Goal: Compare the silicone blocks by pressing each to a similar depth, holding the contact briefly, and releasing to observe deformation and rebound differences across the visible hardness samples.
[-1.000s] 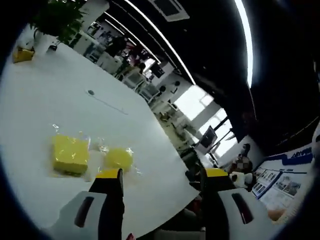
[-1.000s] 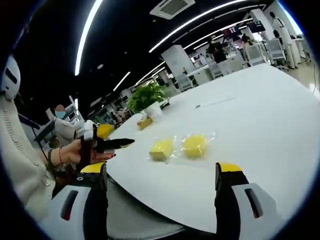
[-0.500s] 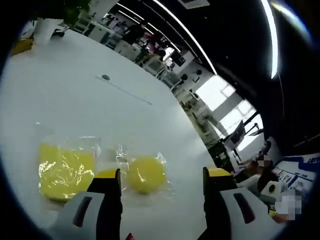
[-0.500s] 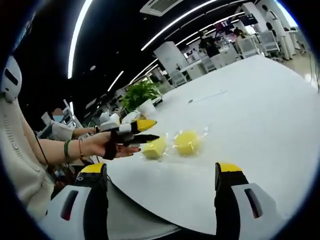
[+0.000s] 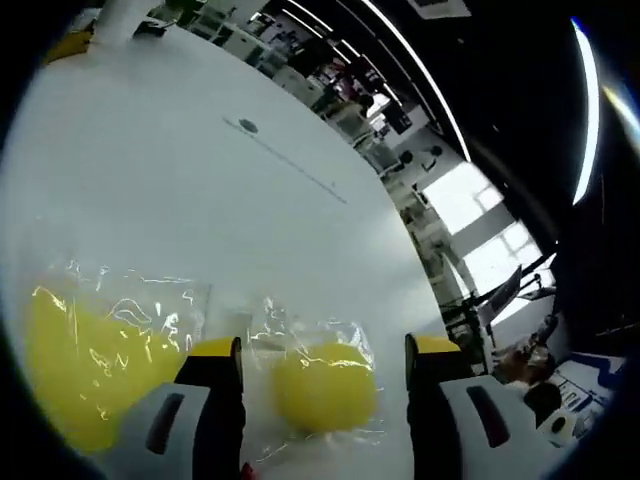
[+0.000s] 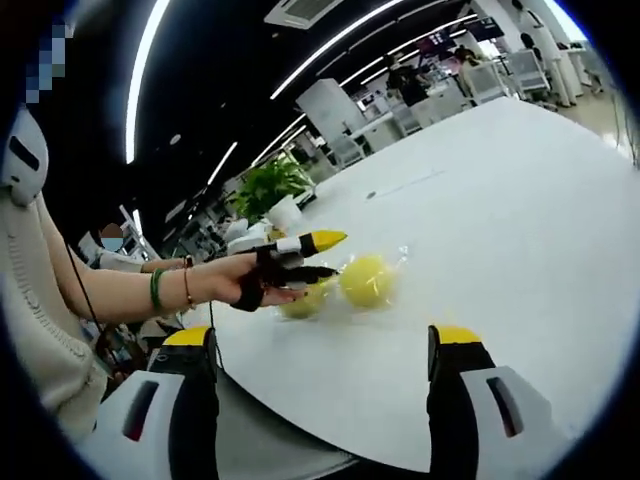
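Observation:
A round yellow silicone block (image 5: 322,385) in a clear bag lies on the white table (image 5: 150,190), close below and between the jaws of my open left gripper (image 5: 325,347). To its left sits a square yellow block (image 5: 85,370), also bagged. In the right gripper view a hand holds the left gripper (image 6: 330,254) over the square block (image 6: 300,302), which it partly hides, beside the round block (image 6: 366,279). My right gripper (image 6: 322,337) stands open and well back from both blocks, with nothing between its jaws.
A potted plant (image 6: 272,186) stands at the table's far end. A small round port (image 5: 246,126) with a thin line is set in the tabletop beyond the blocks. The table's near edge (image 6: 300,425) runs just ahead of my right jaws. Office desks and people lie beyond.
My left gripper has moved in and down toward the blocks, which now loom large between its jaws. The right gripper has hardly moved.

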### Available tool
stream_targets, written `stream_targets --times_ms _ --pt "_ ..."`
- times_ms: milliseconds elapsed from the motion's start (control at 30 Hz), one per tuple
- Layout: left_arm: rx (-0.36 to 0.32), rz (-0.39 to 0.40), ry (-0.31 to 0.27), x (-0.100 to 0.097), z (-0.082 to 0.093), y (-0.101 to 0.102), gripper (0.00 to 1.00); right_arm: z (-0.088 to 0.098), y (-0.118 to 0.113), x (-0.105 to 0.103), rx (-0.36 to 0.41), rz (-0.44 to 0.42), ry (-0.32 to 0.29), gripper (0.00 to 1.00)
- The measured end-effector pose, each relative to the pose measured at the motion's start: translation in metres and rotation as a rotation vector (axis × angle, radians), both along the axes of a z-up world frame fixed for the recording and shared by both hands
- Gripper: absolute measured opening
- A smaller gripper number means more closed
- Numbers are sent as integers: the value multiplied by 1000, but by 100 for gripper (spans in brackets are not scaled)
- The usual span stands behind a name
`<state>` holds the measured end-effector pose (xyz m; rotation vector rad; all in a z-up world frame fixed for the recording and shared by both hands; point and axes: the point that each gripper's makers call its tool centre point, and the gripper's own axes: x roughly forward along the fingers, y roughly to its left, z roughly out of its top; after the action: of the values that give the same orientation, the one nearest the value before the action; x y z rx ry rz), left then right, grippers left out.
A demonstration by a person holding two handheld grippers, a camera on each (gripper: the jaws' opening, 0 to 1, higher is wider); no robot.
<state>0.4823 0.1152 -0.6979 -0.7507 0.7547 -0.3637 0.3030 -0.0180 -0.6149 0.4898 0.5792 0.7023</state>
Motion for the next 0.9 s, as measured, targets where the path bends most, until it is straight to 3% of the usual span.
stream_targets --times_ms 267,500,533,633,767,900 --pt "-14 77 61 16 -14 1 55 -5 -2 3 10 -5 6 79" --pt "40 99 125 12 -32 12 13 -7 -4 7 19 -7 6 77" --pt "23 109 134 13 -32 11 13 -8 -4 7 19 -7 6 77" --pt "19 97 124 14 -31 8 6 -9 -5 7 23 -8 8 77" --pt "97 9 17 15 -26 5 0 -12 -6 7 23 -10 11 76" --pt "70 28 28 12 -26 7 0 -13 -7 6 23 -9 14 75"
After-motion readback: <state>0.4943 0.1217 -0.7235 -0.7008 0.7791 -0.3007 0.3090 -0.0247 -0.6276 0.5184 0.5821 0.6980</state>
